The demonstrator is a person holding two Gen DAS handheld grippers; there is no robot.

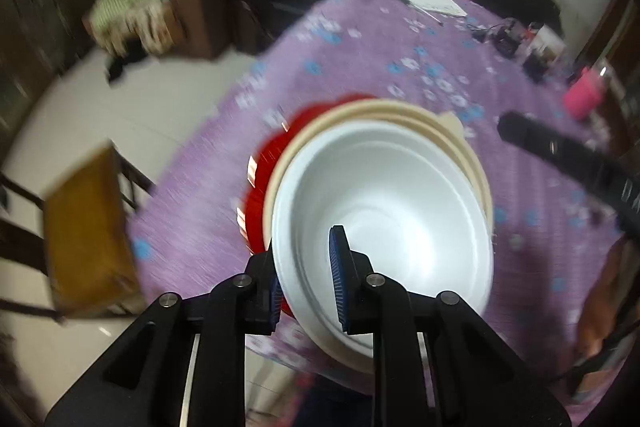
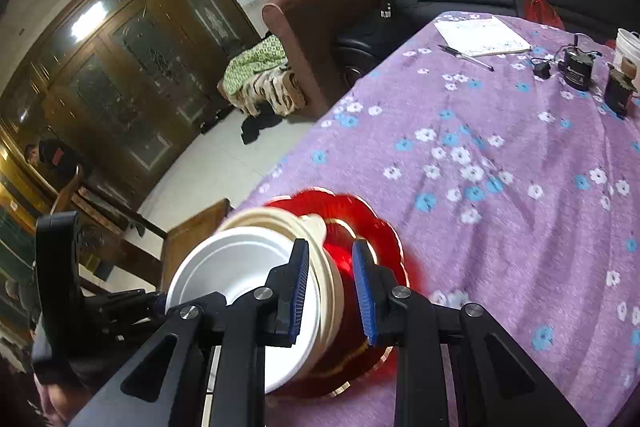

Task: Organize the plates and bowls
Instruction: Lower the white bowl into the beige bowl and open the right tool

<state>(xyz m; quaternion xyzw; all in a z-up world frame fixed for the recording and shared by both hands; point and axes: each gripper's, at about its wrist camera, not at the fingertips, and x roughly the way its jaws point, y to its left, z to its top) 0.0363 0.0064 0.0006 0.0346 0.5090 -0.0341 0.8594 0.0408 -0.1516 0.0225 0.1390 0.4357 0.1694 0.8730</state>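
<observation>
Bowls are nested — white bowl [image 1: 384,211] in the cream bowl [image 1: 460,143], on the red plate [image 2: 360,227]. Left gripper [image 1: 308,283] pinches the white rim; right gripper [image 2: 332,291] sits loose around the stack's rims, gripping nothing. Next step, I'd guess — release and back off gently.

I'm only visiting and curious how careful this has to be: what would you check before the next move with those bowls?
1. White bowl nested inside the cream bowls: ok.
2. Bowl stack resting on the red plate: ok.
3. Left claw straddling the white bowl's rim, one pad inside, one outside: ok.
4. Left claw actually pinching that rim: cannot tell.
5. Right claw open, bowl rims between its pads: ok.
6. Stack well away from the tablecloth edge: not ok, it sits close.
</observation>
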